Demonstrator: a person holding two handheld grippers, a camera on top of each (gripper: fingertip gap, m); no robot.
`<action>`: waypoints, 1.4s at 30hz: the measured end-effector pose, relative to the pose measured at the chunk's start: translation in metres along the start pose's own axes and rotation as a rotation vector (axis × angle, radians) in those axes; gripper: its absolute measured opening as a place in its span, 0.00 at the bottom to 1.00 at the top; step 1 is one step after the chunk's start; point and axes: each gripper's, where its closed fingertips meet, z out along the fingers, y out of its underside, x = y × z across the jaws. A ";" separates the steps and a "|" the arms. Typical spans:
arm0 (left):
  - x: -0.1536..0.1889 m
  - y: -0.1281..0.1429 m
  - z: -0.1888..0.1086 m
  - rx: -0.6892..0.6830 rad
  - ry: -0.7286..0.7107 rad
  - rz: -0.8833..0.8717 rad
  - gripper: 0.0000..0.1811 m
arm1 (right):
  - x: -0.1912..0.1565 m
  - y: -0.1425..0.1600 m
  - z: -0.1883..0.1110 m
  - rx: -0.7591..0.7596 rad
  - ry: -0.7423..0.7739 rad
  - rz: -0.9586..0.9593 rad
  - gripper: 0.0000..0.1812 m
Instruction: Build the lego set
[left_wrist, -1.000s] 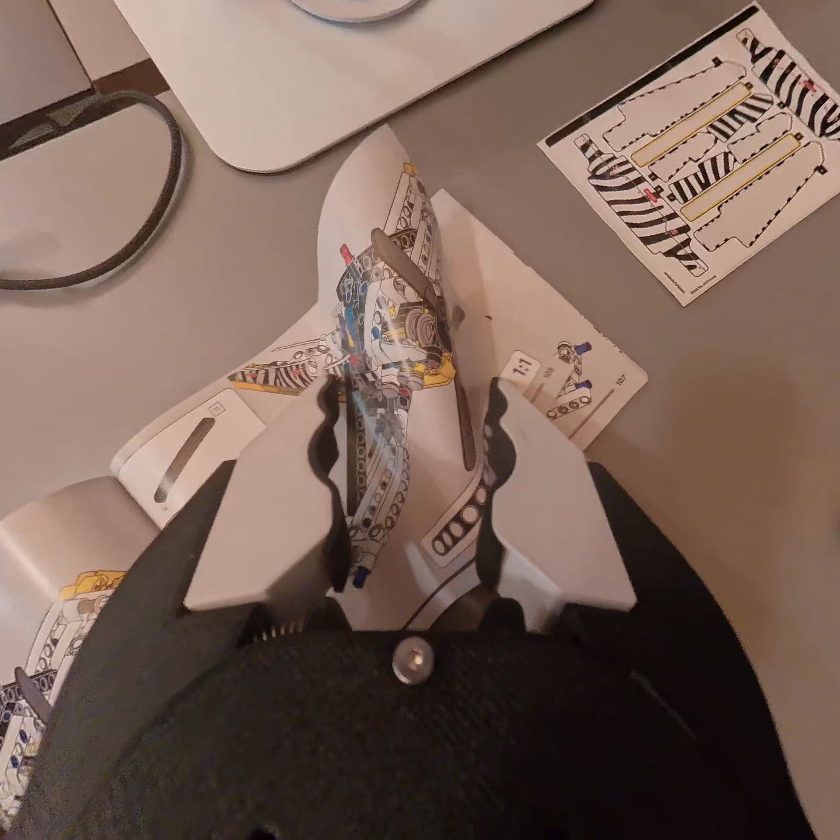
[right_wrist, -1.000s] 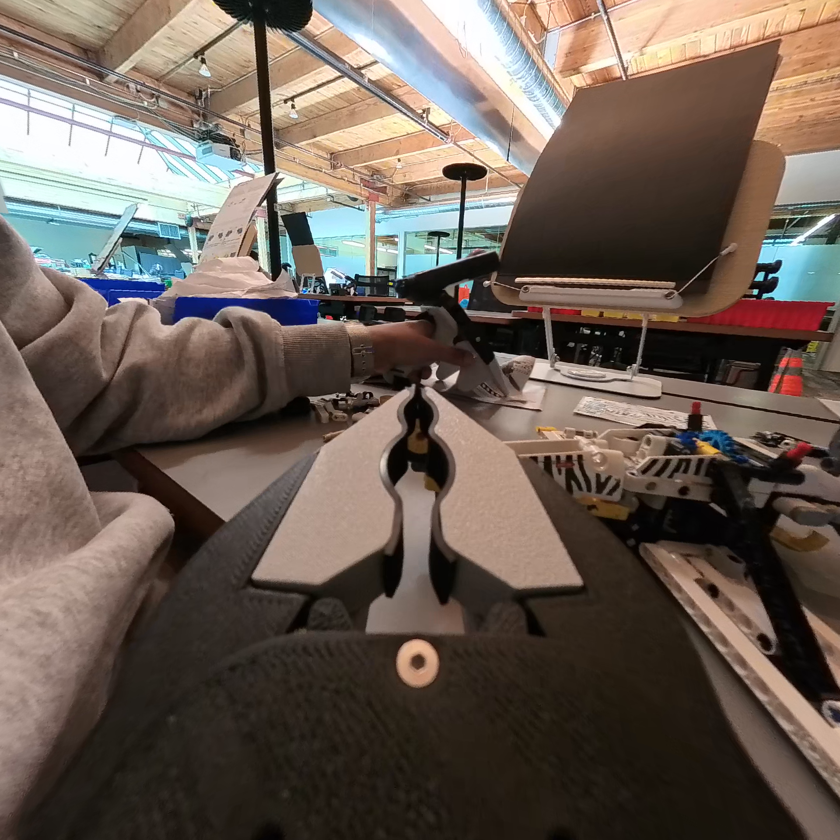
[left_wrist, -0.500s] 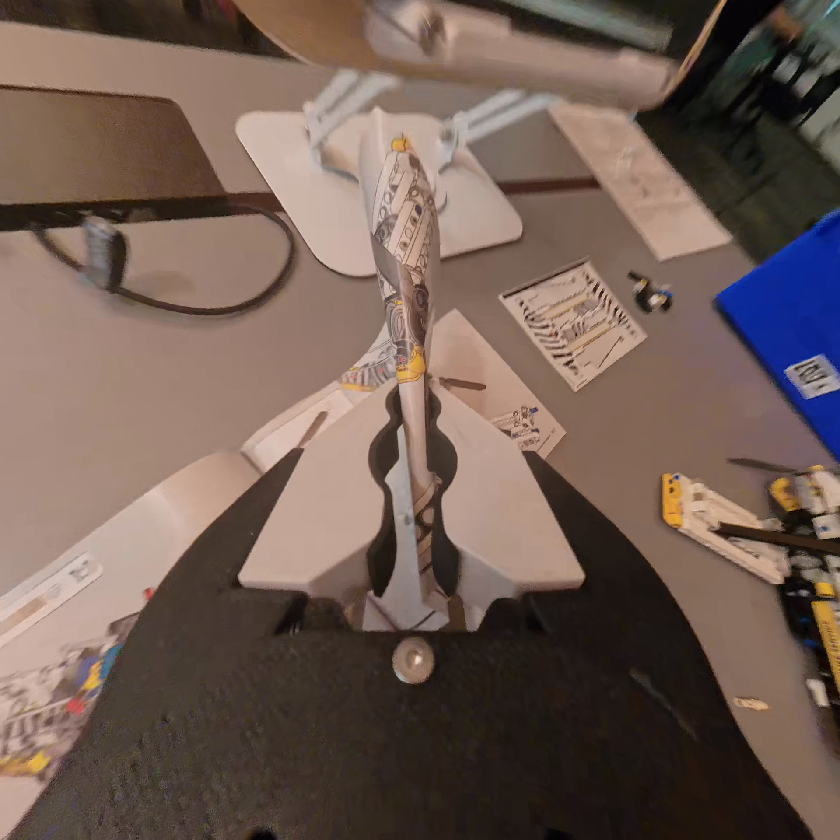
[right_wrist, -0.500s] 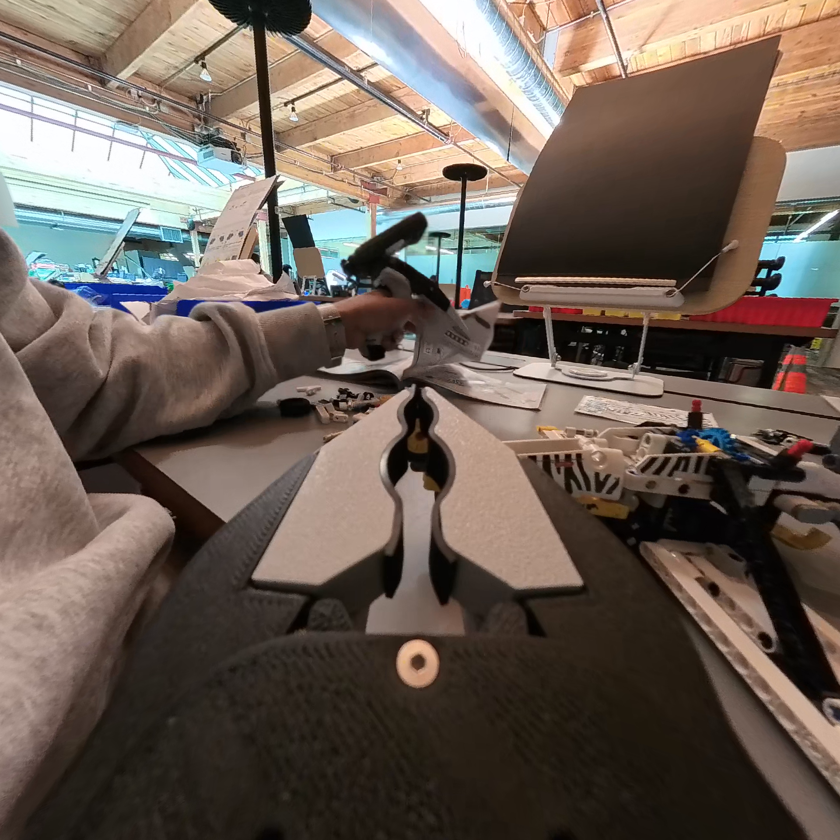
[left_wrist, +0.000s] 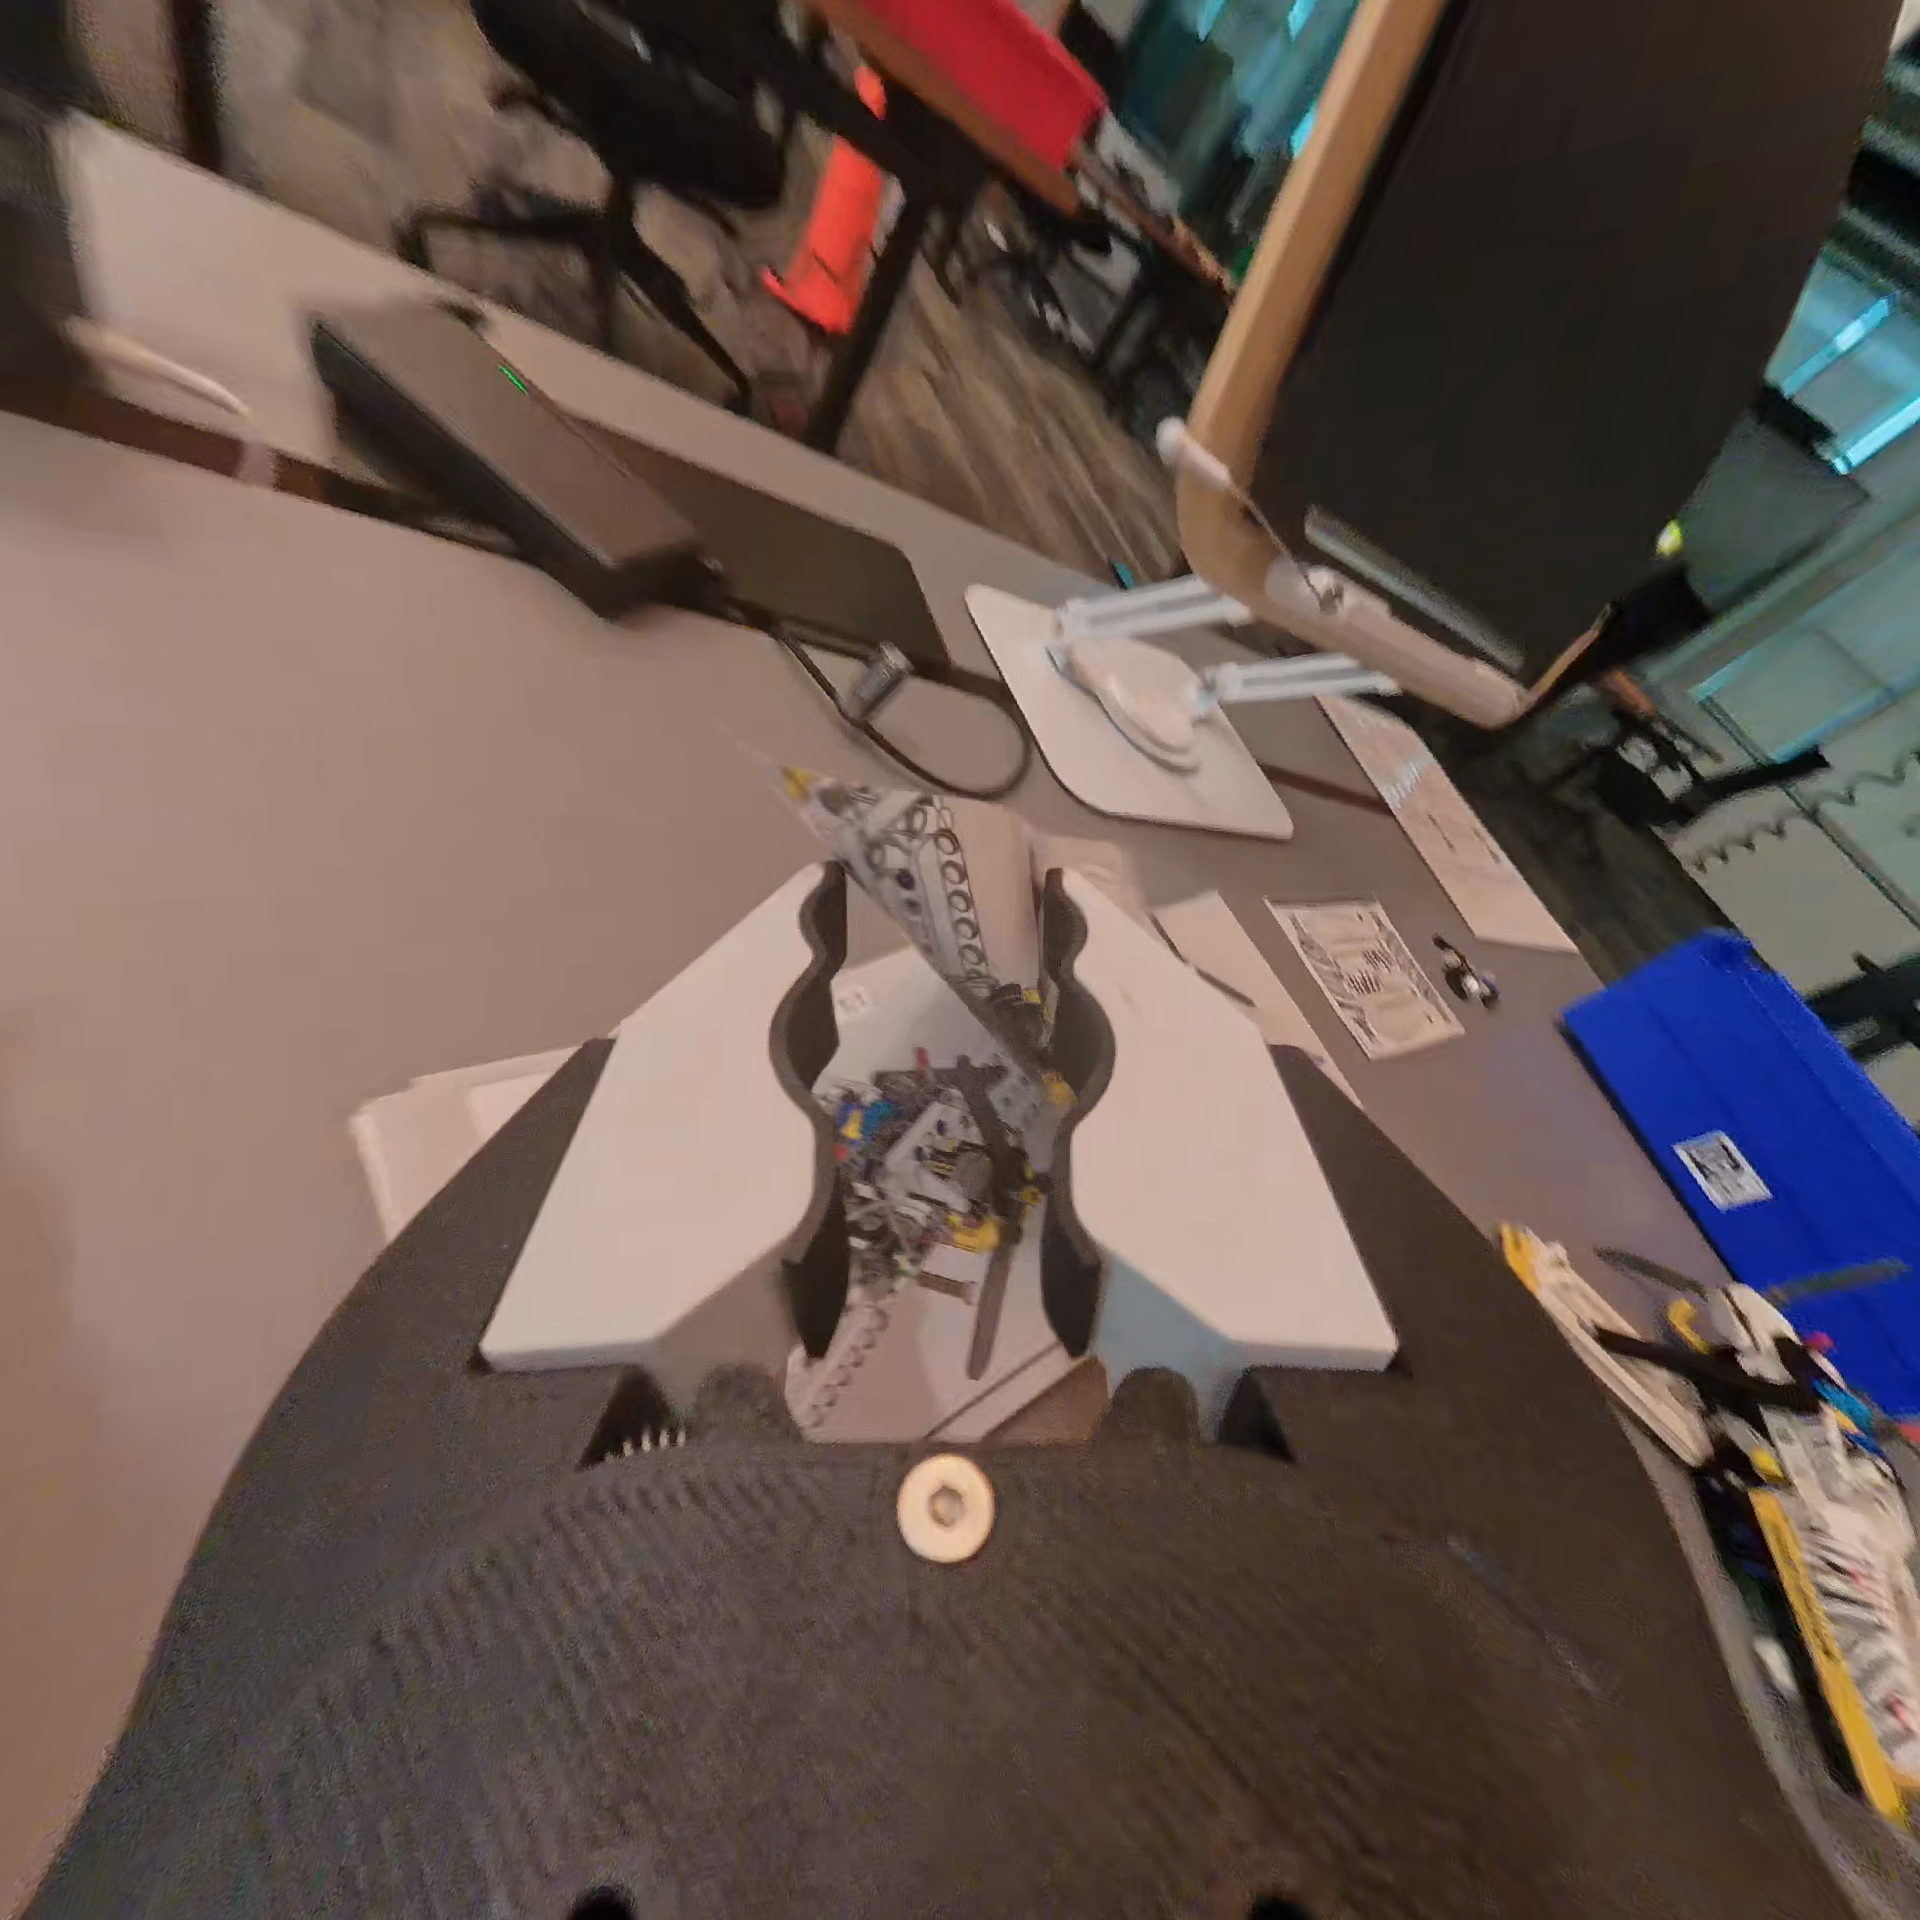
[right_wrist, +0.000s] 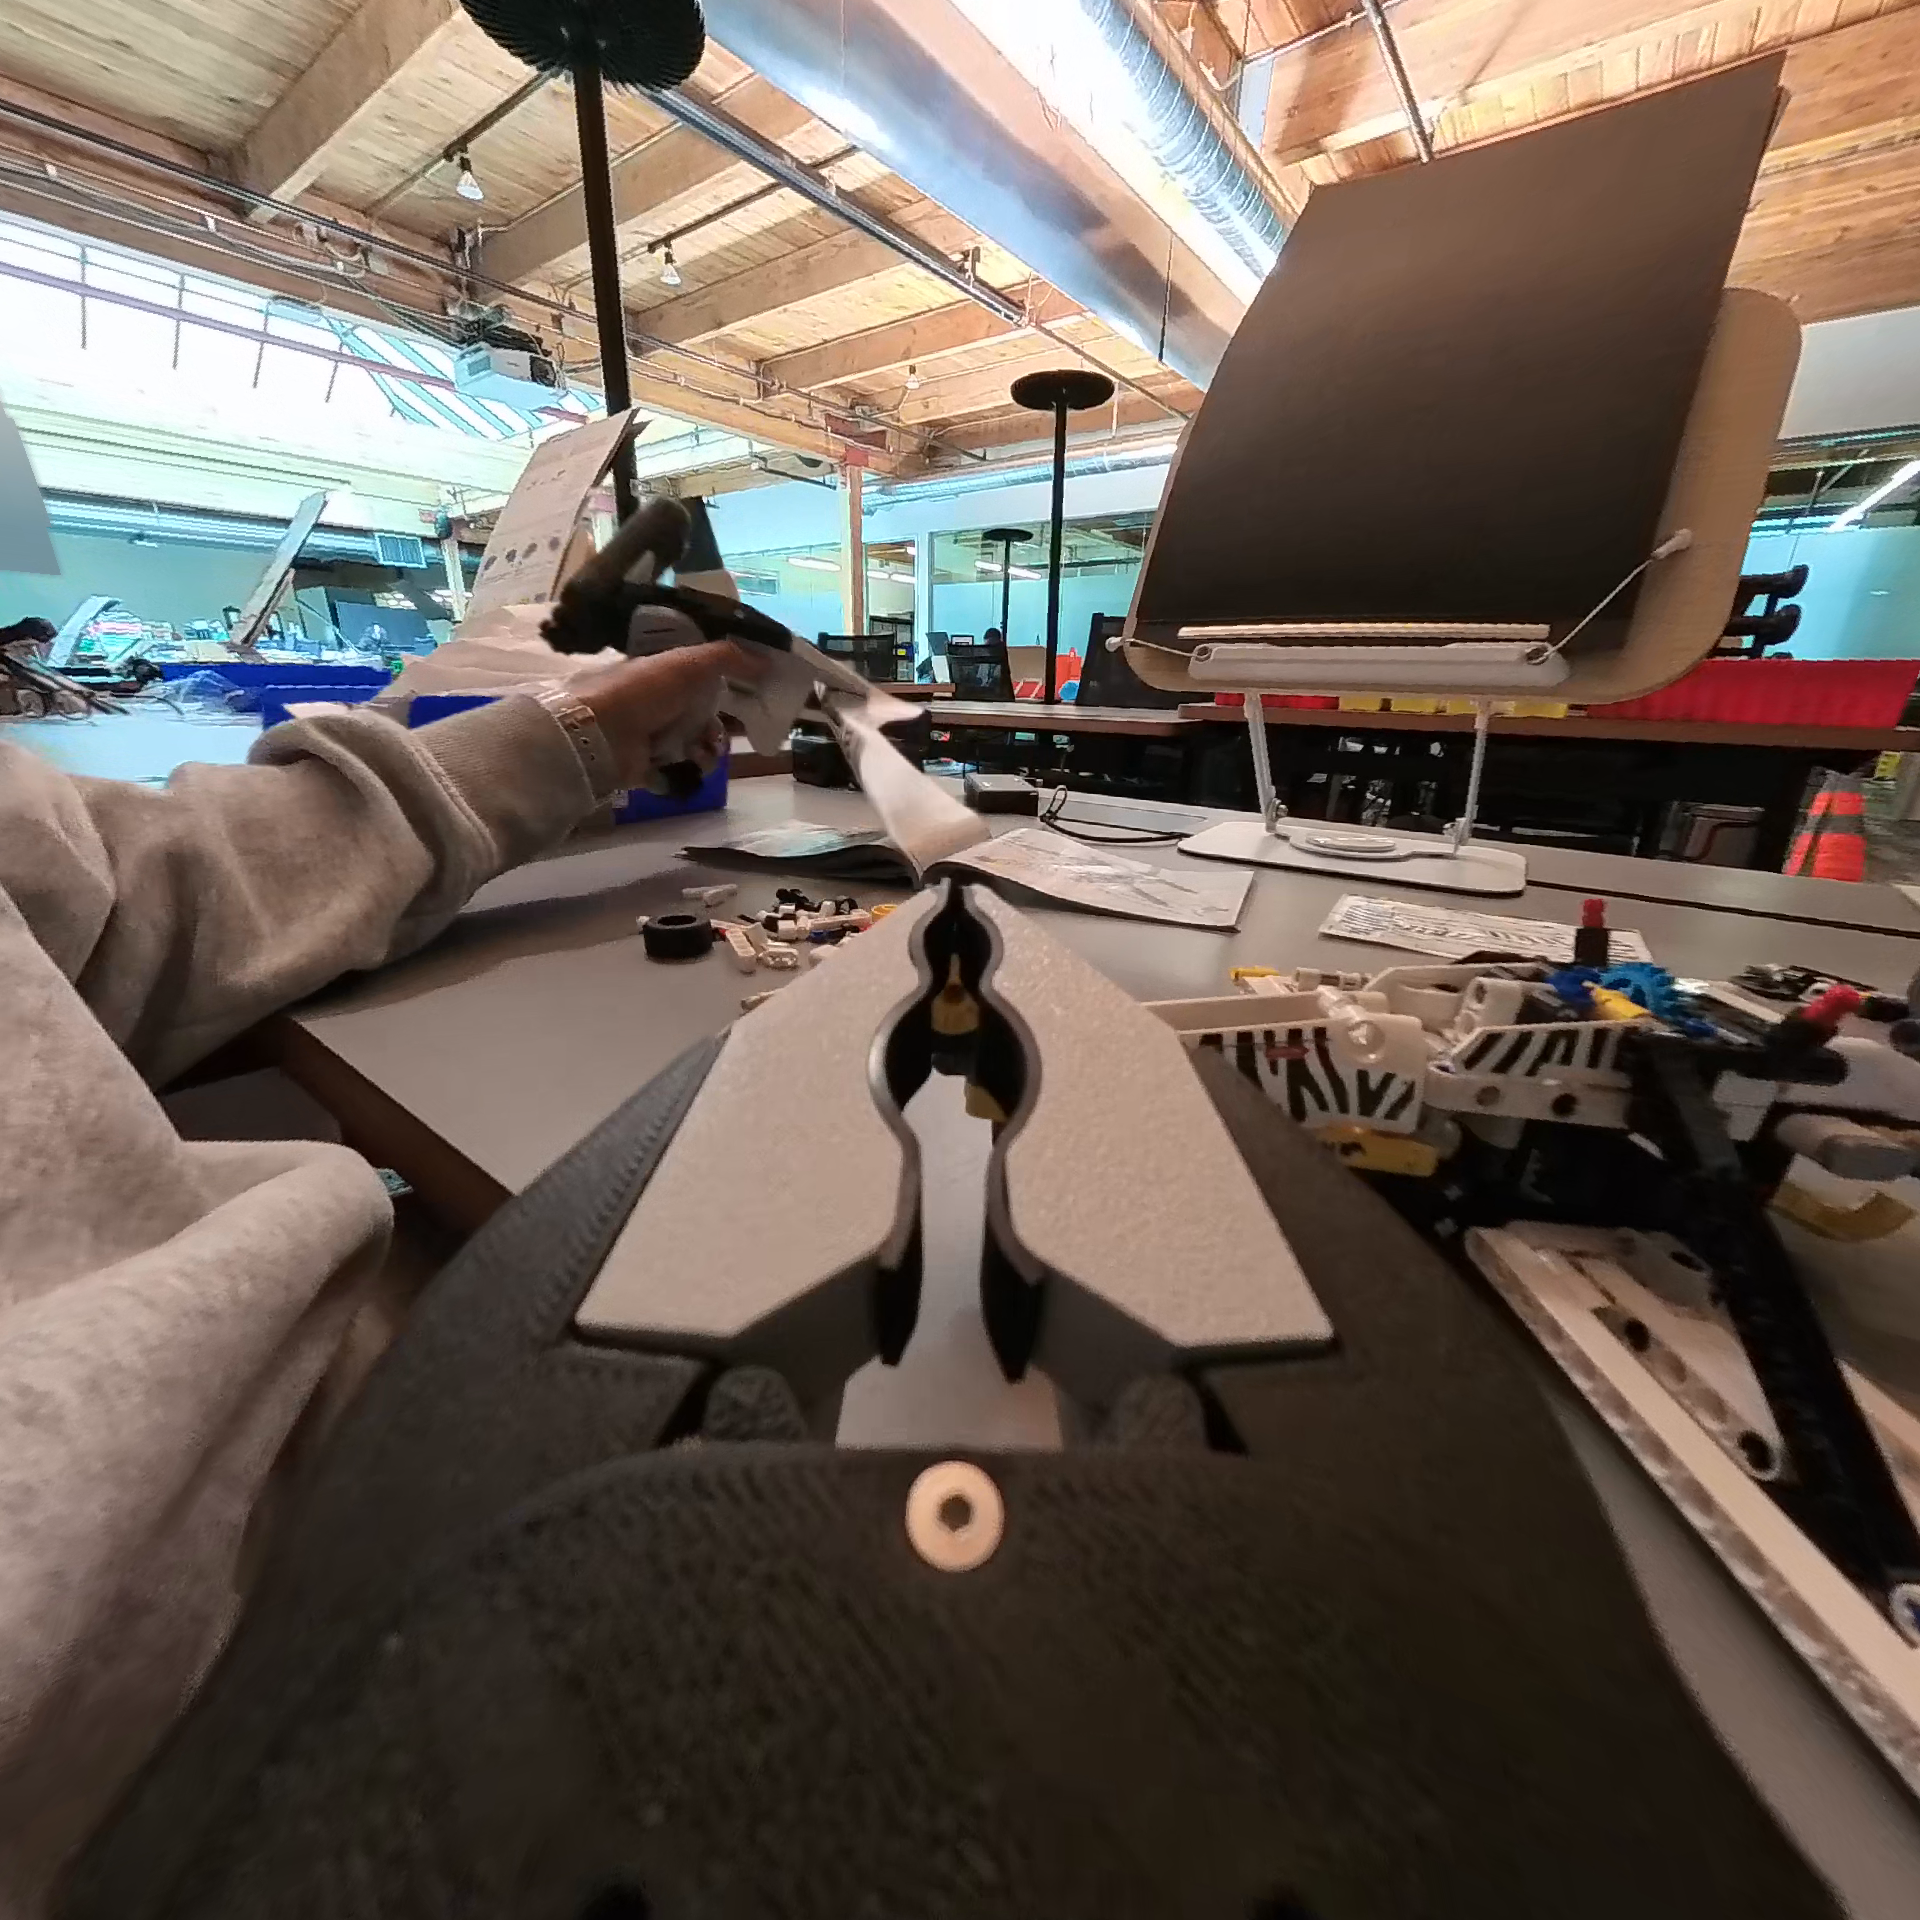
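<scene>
Lifting booklet page (left_wrist: 940, 904) w/ left gripper (left_wrist: 943, 914), jaws parted

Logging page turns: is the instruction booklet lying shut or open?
Open: the instruction booklet lies spread on the table, one page lifted between the left gripper fingers.

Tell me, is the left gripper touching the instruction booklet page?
Touching. The right wrist view shows the left gripper lifting the booklet page off the open booklet.
</scene>
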 end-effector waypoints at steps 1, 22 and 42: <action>-0.006 -0.008 -0.009 0.049 -0.026 0.011 0.20 | 0.000 0.000 0.000 -0.002 0.000 -0.004 0.00; 0.074 0.019 -0.003 0.111 0.148 0.424 0.22 | 0.002 -0.006 -0.001 0.037 0.006 0.026 0.00; 0.317 0.308 -0.079 -0.658 1.120 0.973 0.20 | -0.009 0.029 0.017 -0.401 -0.112 -0.199 0.30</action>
